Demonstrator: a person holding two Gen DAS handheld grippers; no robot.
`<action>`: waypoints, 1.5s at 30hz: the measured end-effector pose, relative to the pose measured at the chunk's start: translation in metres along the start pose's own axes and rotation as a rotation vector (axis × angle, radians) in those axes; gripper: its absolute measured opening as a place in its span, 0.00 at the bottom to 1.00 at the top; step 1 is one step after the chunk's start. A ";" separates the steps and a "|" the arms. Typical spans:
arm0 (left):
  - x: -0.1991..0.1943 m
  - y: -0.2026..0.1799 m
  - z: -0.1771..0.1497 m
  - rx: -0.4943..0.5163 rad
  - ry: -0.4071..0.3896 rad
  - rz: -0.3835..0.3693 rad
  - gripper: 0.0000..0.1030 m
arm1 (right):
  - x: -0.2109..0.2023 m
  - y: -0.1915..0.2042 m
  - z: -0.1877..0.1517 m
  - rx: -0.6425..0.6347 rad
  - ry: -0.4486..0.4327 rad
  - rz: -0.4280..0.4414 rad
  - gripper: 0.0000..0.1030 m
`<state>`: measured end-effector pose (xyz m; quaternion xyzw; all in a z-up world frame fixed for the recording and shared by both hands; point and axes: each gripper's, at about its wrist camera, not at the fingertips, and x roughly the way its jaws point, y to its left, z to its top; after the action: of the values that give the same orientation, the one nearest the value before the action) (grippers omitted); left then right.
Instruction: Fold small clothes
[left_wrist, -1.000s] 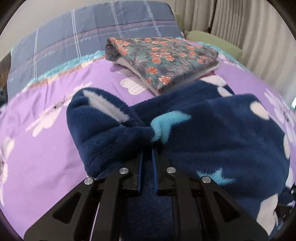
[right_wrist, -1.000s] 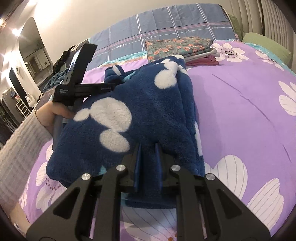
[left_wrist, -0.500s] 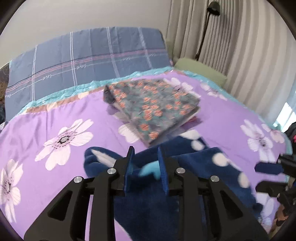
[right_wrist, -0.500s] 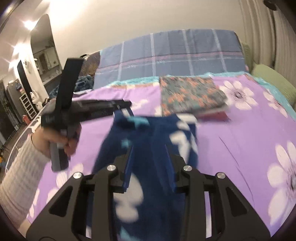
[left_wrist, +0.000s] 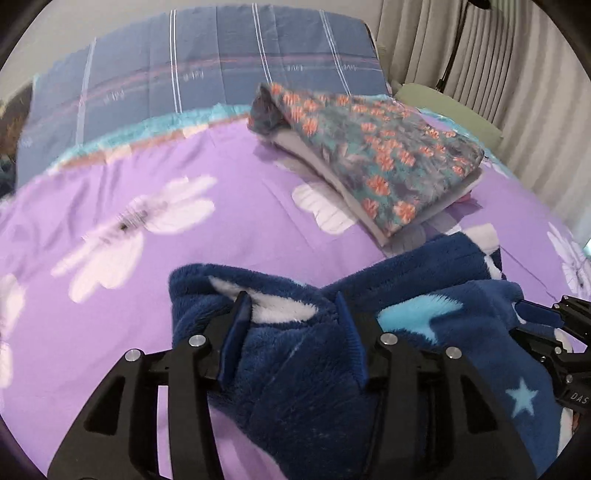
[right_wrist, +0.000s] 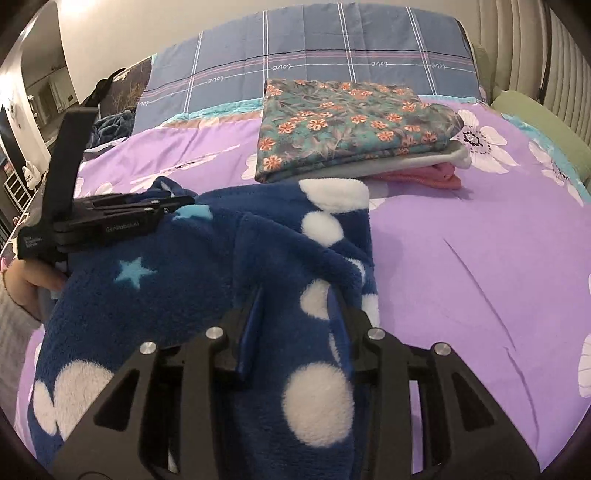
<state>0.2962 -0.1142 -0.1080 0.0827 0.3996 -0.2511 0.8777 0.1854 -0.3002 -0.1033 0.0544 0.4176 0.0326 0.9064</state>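
A dark blue fleece garment (left_wrist: 306, 373) with white dots and light blue stars lies bunched on the purple flowered bedspread (left_wrist: 184, 251). It also fills the near part of the right wrist view (right_wrist: 207, 280). My left gripper (left_wrist: 293, 314) is open, its jaws standing wide over the garment's left end. It shows from the side in the right wrist view (right_wrist: 177, 205). My right gripper (right_wrist: 297, 301) is open over the garment's right edge, and its tips show in the left wrist view (left_wrist: 532, 314).
A stack of folded clothes (right_wrist: 351, 122), topped by a teal cloth with orange flowers, lies just beyond the garment. A blue plaid pillow (right_wrist: 314, 59) stands behind it. Curtains (left_wrist: 498, 55) and a green cushion (right_wrist: 535, 114) are to the right.
A second ago both grippers were shut on the blue garment. They lifted it, then let go. Now both jaws stand wide open and the garment lies further up the bed, near the stack.
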 end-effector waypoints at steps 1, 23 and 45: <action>-0.010 -0.003 0.001 0.010 -0.015 0.012 0.49 | 0.001 0.000 0.000 0.000 -0.004 0.001 0.34; -0.130 -0.071 -0.079 0.073 -0.099 -0.094 0.57 | -0.002 0.001 0.001 -0.017 -0.011 -0.015 0.36; -0.204 -0.124 -0.209 0.212 -0.103 0.057 0.72 | -0.136 -0.013 -0.082 -0.029 -0.172 0.056 0.54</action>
<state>-0.0180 -0.0722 -0.0892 0.1733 0.3226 -0.2706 0.8903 0.0352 -0.3214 -0.0555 0.0556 0.3358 0.0592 0.9384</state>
